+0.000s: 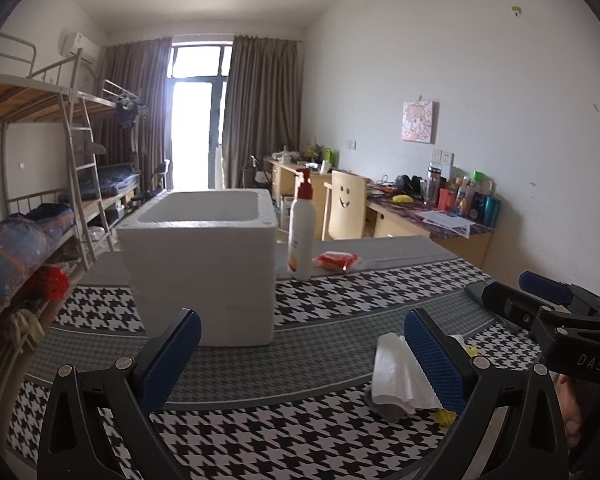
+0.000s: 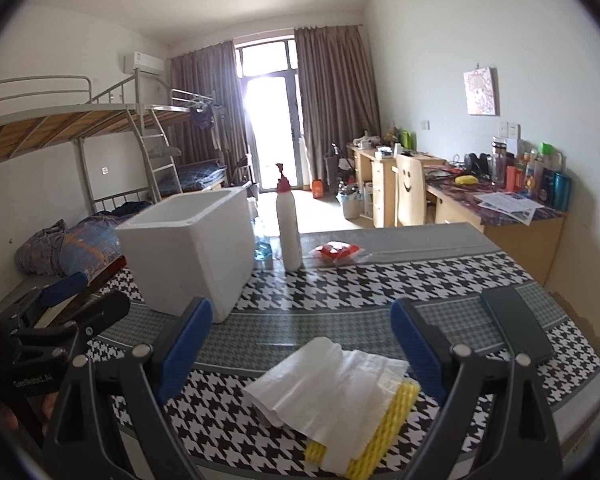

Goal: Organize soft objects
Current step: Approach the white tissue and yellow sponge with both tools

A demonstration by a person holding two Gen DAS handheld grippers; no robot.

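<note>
I hold my left gripper [image 1: 300,344] above the table [image 1: 228,436], its blue pads spread wide with nothing between them. My right gripper [image 2: 302,334] hovers likewise, jaws wide apart and empty.

In my right view the tissue [image 2: 324,384] lies at about 6 o'clock, low between my fingers, a crumpled white sheet draped over the yellow sponge [image 2: 384,424], which pokes out along its lower right edge. In my left view the same tissue [image 1: 396,376] sits at about 5 o'clock, partly behind my right-hand pad, with bits of yellow sponge [image 1: 446,416] peeping from under it.

The white foam box [image 1: 204,264] stands upright at 12 o'clock in my left view, just past my fingertips, open at the top; I cannot see anything inside. In my right view the box [image 2: 192,248] is at about 10 o'clock.

Just right of the box stands a pump bottle [image 1: 302,232] with a red top, upright, near the far edge. Beside it, at about 1 o'clock, lies a red packet [image 1: 336,260] in clear wrap. A dark flat phone [image 2: 516,324] lies at 3 o'clock in my right view, well apart from the tissue.

My right gripper [image 1: 548,300] shows at the 3 o'clock edge of my left view.
</note>
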